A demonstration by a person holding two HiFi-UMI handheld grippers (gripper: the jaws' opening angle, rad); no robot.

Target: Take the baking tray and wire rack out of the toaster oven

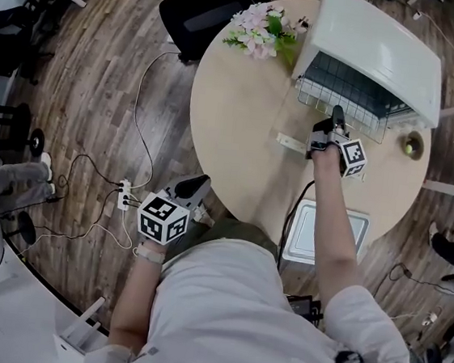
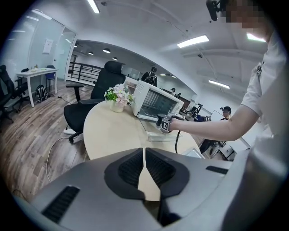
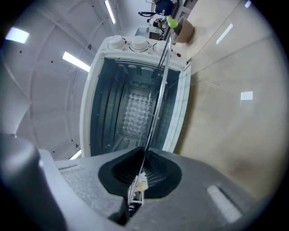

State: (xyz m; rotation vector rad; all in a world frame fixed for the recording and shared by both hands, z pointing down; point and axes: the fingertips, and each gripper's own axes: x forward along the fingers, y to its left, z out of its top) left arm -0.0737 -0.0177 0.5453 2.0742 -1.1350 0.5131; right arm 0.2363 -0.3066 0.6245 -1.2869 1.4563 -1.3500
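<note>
The white toaster oven (image 1: 381, 48) stands open at the far side of the round table (image 1: 241, 129). Its wire rack (image 1: 351, 108) sticks partly out of the front. My right gripper (image 1: 336, 117) is shut on the rack's front edge. In the right gripper view the rack (image 3: 161, 58) shows edge-on as thin wires running from the shut jaws (image 3: 143, 155) into the oven cavity (image 3: 133, 108). A pale rectangular baking tray (image 1: 327, 233) lies low by the table's near edge. My left gripper (image 1: 196, 186) hangs off the table's near left side, shut and empty (image 2: 144, 155).
A pot of pink flowers (image 1: 264, 30) stands left of the oven, with a black office chair (image 1: 206, 7) behind it. A green ball in a cup (image 1: 413, 145) sits right of the oven. A small white strip (image 1: 291, 143) lies on the tabletop. Cables and a power strip (image 1: 125, 193) lie on the floor at left.
</note>
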